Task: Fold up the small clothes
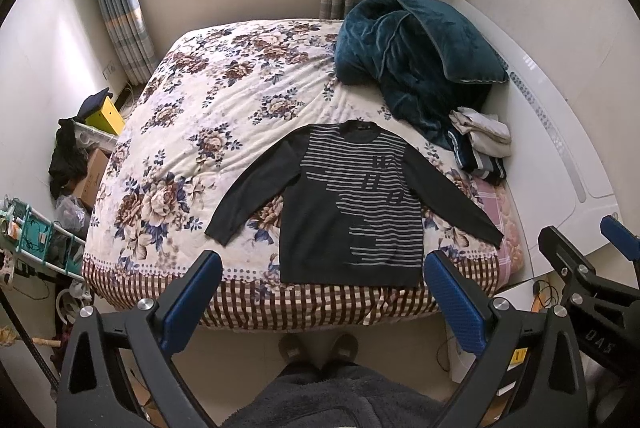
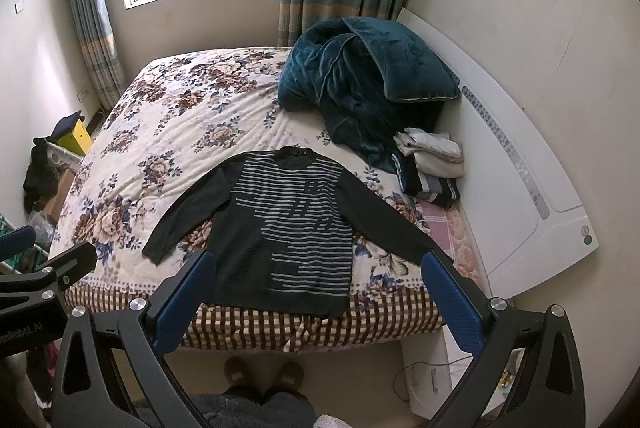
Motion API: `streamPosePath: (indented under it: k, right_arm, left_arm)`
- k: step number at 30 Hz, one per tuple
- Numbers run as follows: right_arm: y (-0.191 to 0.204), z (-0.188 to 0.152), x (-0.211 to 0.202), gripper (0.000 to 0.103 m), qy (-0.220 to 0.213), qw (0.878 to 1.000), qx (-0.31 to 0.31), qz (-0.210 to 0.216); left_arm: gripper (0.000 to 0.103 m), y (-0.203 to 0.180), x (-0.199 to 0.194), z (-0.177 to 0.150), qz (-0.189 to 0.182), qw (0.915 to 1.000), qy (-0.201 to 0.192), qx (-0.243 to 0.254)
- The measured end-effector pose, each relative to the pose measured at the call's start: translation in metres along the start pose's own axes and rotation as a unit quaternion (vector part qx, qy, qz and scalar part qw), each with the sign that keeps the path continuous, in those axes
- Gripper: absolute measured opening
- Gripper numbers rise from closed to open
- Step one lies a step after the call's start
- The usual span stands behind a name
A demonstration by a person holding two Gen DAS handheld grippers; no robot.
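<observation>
A dark sweater with grey stripes (image 1: 352,204) lies flat and face up on the floral bed (image 1: 208,132), sleeves spread, hem at the near edge. It also shows in the right wrist view (image 2: 288,228). My left gripper (image 1: 322,260) is open and empty, held above the floor in front of the bed's near edge. My right gripper (image 2: 316,260) is open and empty, also held short of the bed. The right gripper shows at the right edge of the left wrist view (image 1: 580,240).
A teal blanket and pillow (image 1: 416,52) are heaped at the bed's far right. A pile of folded clothes (image 1: 480,144) sits beside the white headboard (image 1: 560,132). Boxes and clutter (image 1: 80,156) fill the floor left of the bed. The person's slippers (image 1: 318,346) stand below.
</observation>
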State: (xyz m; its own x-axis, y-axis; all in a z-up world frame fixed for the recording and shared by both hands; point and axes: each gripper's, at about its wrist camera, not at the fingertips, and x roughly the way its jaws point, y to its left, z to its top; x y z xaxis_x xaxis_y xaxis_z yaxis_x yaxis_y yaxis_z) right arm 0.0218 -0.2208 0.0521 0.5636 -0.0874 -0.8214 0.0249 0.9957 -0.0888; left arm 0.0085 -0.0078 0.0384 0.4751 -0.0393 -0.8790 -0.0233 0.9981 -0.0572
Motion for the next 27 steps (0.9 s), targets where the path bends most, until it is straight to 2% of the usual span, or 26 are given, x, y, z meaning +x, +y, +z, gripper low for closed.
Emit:
streamPosePath:
  k: [9, 22, 27]
  right_arm:
    - [0.000, 0.008, -0.009, 0.103, -0.001, 1.000, -0.001, 0.001]
    - [-0.005, 0.023, -0.014, 0.103, 0.000, 1.000, 0.001, 0.000]
    - [-0.009, 0.023, -0.005, 0.103, 0.002, 1.000, 0.016, -0.005]
  left_arm:
    - [0.103, -0.004, -0.005, 0.023, -0.004, 1.0000, -0.005, 0.005]
    - [0.103, -0.003, -0.003, 0.016, -0.006, 1.0000, -0.006, 0.003]
    - [0.103, -0.003, 0.017, 0.023, 0.018, 0.9995, -0.026, 0.001]
